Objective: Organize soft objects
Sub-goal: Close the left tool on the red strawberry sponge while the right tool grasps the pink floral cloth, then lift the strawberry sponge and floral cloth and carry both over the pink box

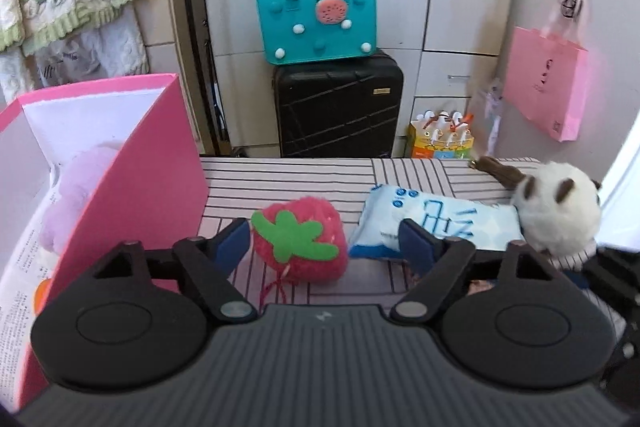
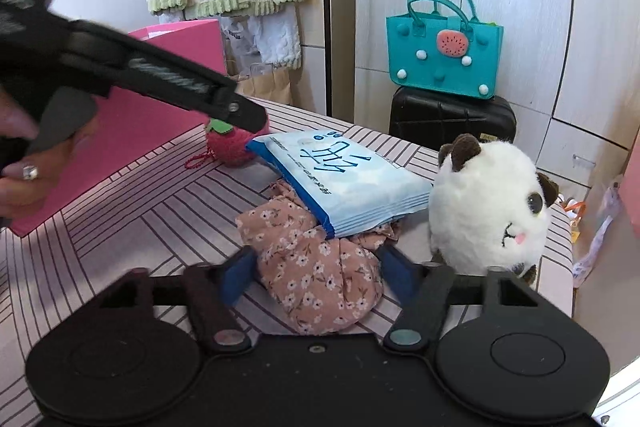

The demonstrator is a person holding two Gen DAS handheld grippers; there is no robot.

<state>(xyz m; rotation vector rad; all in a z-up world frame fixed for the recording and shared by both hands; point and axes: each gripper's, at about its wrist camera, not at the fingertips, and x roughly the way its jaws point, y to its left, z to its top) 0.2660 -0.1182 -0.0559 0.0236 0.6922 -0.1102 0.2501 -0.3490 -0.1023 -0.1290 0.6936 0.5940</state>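
Observation:
A red strawberry plush (image 1: 300, 247) lies on the striped table (image 1: 280, 179) between the fingers of my left gripper (image 1: 325, 242). Its left pad is at the plush's side and its right pad stands clear, so it is open. In the right wrist view, the pads of my right gripper (image 2: 319, 275) touch both sides of a bundled pink floral cloth (image 2: 320, 283). A blue-and-white tissue pack (image 2: 344, 179) rests partly on that cloth. A white panda plush (image 2: 488, 211) sits to the right. The strawberry plush (image 2: 228, 147) shows under the left gripper's tip.
An open pink box (image 1: 132, 163) stands at the table's left with a lilac plush (image 1: 76, 187) inside. Behind the table a teal felt bag (image 1: 316, 19) sits on a black suitcase (image 1: 340, 107). A pink paper bag (image 1: 548, 83) hangs at right. A person's hand (image 2: 16, 163) holds the left gripper.

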